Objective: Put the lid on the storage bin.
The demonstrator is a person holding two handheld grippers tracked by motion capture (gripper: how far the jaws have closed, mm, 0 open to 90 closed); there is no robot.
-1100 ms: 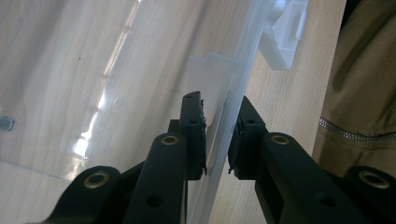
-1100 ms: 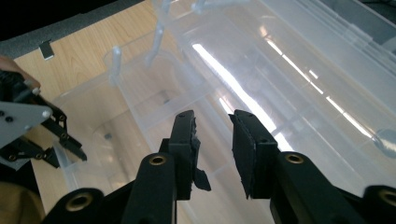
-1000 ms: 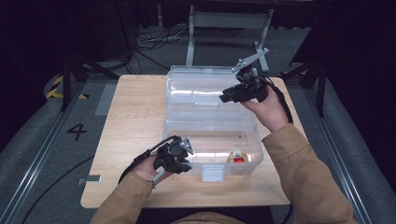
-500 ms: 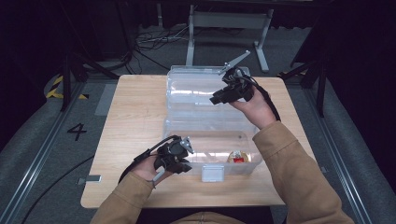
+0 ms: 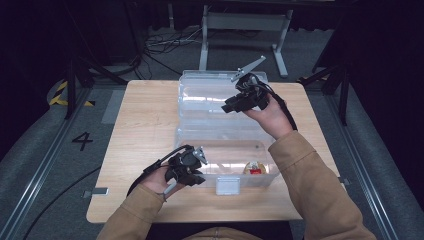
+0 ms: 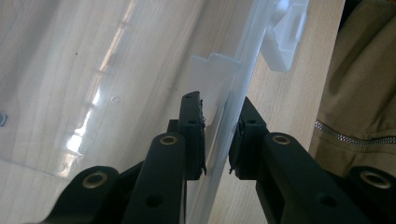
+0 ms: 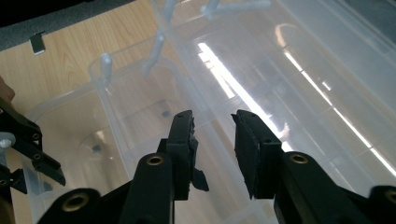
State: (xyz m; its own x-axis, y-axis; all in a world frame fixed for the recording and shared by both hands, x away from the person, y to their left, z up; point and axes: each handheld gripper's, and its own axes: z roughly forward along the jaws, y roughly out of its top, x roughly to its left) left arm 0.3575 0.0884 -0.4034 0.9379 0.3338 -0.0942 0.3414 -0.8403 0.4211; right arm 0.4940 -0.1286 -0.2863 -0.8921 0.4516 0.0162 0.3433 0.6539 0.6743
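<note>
A clear plastic bin stands on the wooden table, its clear lid folded back behind it. At the bin's front left corner my left gripper is shut on the bin's front rim, one jaw inside the wall and one outside. My right gripper hovers over the lid near the hinge. Its jaws have just been opening, are open, and have nothing between them. A small tan and red item lies in the bin's front right corner.
A white latch hangs on the bin's front wall. Bare table lies left of the bin and along the front edge. A grey metal frame and cables sit on the floor beyond the table. My left gripper appears at the right gripper view's left edge.
My right hand has moved left and slightly down over the lid, and its jaws stand a little wider. The left hand and the bin have not moved.
</note>
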